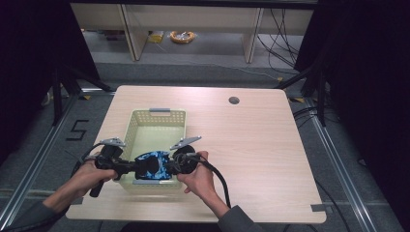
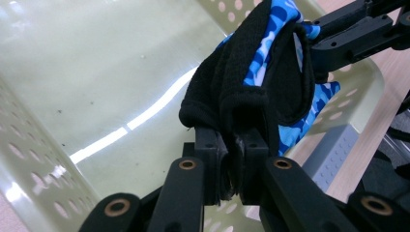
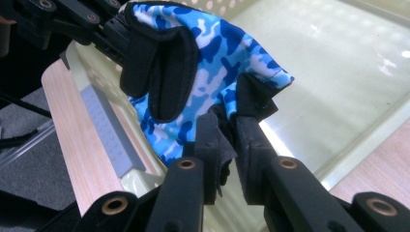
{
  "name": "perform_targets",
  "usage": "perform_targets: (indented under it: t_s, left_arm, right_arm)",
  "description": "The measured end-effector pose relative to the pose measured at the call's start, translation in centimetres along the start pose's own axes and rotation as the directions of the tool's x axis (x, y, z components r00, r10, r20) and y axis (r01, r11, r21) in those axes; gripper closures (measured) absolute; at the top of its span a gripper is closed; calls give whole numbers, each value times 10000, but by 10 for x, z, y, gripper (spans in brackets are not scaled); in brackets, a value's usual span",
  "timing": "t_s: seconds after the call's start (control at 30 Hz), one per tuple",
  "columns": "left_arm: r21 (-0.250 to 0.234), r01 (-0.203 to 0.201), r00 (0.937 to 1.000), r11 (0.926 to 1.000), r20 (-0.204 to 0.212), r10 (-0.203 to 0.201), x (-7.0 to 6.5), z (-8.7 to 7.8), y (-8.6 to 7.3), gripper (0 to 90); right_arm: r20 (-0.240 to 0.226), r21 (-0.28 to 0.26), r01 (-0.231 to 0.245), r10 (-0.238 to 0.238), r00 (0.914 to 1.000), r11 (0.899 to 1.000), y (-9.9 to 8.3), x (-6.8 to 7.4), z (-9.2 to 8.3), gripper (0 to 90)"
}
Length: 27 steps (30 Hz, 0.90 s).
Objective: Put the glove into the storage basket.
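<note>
One pale perforated basket (image 1: pixel 155 126) on wooden counter (image 1: pixel 251 145); grey handle tabs on its near and far rims. One blue camouflage glove (image 1: pixel 153 164) with black trim hangs over basket's near end, above its floor. Two grippers: left gripper (image 1: pixel 126 166) fingers clamped on glove's black cuff (image 2: pixel 232 104); right gripper (image 1: pixel 170 164) fingers pinched on glove's opposite edge (image 3: pixel 251 94). Round hole (image 1: pixel 234 100) in counter beyond basket, well apart. Gripper views show basket's glossy floor; high view shows shelving behind counter.

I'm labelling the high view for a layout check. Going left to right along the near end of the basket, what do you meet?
Left hand → left gripper → blue camouflage glove → right gripper → right hand.
</note>
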State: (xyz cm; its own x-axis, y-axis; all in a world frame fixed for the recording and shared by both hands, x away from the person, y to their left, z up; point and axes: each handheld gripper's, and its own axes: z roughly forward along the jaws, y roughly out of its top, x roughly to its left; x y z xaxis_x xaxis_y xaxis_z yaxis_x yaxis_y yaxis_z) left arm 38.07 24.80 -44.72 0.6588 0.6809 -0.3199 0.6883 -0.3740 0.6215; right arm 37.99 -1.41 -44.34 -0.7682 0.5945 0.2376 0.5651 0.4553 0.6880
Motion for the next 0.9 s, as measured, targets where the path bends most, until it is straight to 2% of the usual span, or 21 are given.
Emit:
perform_targets:
  t_s: [0.1, 0.13, 0.17, 0.2, 0.23, 0.27, 0.3, 0.4, 0.47, 0.53, 0.57, 0.7, 0.77, 0.83, 0.9]
  left_arm:
    - [111, -65, 9999, 9999, -136, 67, -2, 1, 1, 820]
    - [264, -132, 9997, 9996, -187, 137, -1, 1, 2, 820]
    - [137, -101, 9996, 9999, -266, 104, -2, 4, 1, 820]
    - [179, -74, 9995, 9998, -293, 79, -2, 5, 1, 820]
    - [556, -212, 9992, 9982, -331, 231, -1, 4, 2, 819]
    - [440, -97, 9994, 9990, -321, 111, -1, 6, 1, 819]
    - [549, -139, 9995, 9984, -284, 155, 0, 7, 1, 818]
    - [885, -219, 9991, 9958, -356, 251, -1, 11, 1, 814]
    - [872, -131, 9992, 9961, -377, 165, -1, 13, 2, 806]
    - [918, -200, 9973, 9956, -680, 263, -2, 14, 4, 795]
    - [906, -227, 9973, 9956, -675, 288, -2, 14, 4, 782]
    - [1415, -525, 9947, 9885, -805, 643, 1, 13, 5, 756]
    - [1464, -507, 9941, 9879, -878, 640, 1, 13, 6, 744]
    - [1481, -519, 9925, 9876, -1016, 674, 1, 12, 6, 733]
    - [1426, -448, 9920, 9888, -1108, 609, 0, 12, 6, 724]
  right_arm:
    - [12, 160, 8, -8, 10000, 9999, -1, 1, 1, 812]
    - [39, 230, 156, -157, 9999, 9996, -1, 0, 1, 811]
    - [115, 381, -40, 36, 9999, 9993, -1, 2, 1, 810]
    - [132, 424, 42, -48, 9999, 9991, -1, 1, 1, 809]
    - [126, 451, -65, 59, 9999, 9990, -1, 2, 2, 808]
    - [104, 378, 117, -121, 9999, 9992, -1, 1, 4, 810]
    - [164, 561, 93, -102, 9998, 9984, -1, 2, 3, 823]
    - [221, 433, 147, -157, 9996, 9990, 0, 3, 3, 796]
    - [188, 364, 124, -131, 9997, 9993, 1, 5, 3, 796]
    - [123, -47, 620, -619, 9980, 9981, 4, 4, 1, 789]
    - [163, 38, 446, -447, 9989, 9990, 5, 6, -3, 784]
    - [-7, -213, 390, -390, 9992, 9990, 6, 7, -12, 772]
    - [31, -361, 519, -519, 9986, 9980, 6, 5, -18, 764]
    - [23, -569, 363, -362, 9993, 9977, 5, 4, -22, 762]
    - [44, -650, 460, -458, 9989, 9968, 4, 2, -27, 754]
